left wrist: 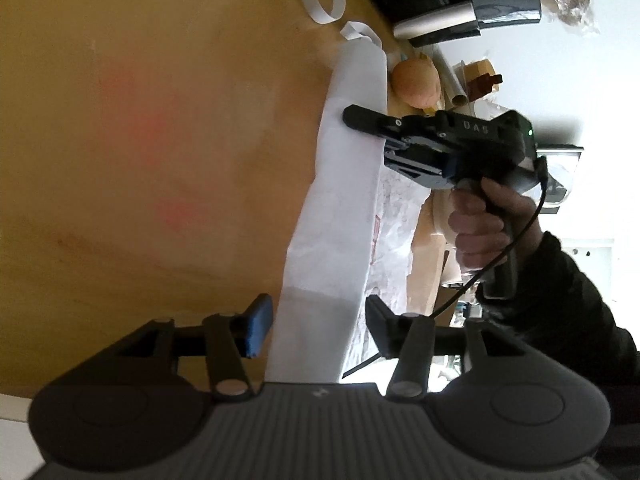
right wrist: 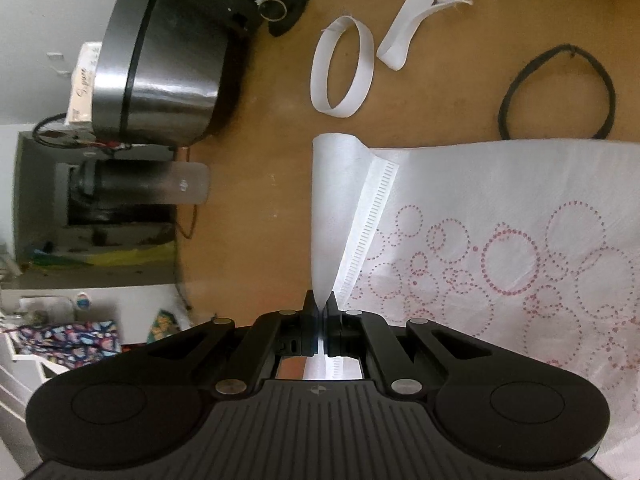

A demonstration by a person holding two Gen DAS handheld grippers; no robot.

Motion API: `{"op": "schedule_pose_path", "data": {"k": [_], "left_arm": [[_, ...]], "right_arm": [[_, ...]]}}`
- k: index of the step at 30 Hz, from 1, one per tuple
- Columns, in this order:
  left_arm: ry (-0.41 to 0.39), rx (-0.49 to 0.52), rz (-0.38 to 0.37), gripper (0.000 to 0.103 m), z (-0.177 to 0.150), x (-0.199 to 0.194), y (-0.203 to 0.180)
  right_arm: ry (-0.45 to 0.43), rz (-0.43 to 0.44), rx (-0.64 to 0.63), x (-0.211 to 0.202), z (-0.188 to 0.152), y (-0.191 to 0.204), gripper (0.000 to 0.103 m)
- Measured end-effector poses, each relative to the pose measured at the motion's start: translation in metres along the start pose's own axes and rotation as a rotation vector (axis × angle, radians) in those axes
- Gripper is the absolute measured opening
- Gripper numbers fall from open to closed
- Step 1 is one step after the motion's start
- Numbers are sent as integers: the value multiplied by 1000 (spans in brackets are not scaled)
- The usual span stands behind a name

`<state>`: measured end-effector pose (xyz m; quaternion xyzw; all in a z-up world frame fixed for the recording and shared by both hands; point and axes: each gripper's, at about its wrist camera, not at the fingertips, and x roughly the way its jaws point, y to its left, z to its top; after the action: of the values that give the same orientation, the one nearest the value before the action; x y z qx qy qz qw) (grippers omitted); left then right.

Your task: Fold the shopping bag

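The wooden table (right wrist: 256,208) fills both views, and the white shopping bag (right wrist: 500,208) lies spread across it, its red dotted circles facing up to the right of the right gripper's jaws. One edge of the bag is lifted into a raised fold that runs straight ahead of both pairs of jaws.

The right gripper (right wrist: 320,308) has its jaws pressed together on the near end of that fold (the stitched hem runs just right of the pinch). In the left wrist view the same gripper (left wrist: 354,118) shows far ahead, a hand (left wrist: 480,228) wrapped round its handle.

The left gripper (left wrist: 316,324) stands about half open; the fold passes between its jaws, and neither pad appears to press on the cloth.

Beyond the right jaws, to the left, stands a steel appliance (right wrist: 160,60). Straight ahead lie two white strap loops (right wrist: 344,68), and ahead to the right a black loop (right wrist: 556,92) touches the bag's far edge.
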<state>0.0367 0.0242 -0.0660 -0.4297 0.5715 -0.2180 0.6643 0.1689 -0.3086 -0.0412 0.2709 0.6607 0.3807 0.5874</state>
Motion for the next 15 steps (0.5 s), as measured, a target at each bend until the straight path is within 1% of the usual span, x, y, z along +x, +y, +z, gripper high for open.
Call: {"op": "schedule_pose_path", "data": {"k": [4,11,15], "left_arm": [[1,-20,-17,57,2,1,3],[-2,-35,-42,57,6,1,3],[1,-36,-38,57,7,-1,1]], "right_arm": [[0,34,12,1,1,-11,2],[7,25,6,2,2,-20,2],[7,23,-2,3,3,-21,2]]}}
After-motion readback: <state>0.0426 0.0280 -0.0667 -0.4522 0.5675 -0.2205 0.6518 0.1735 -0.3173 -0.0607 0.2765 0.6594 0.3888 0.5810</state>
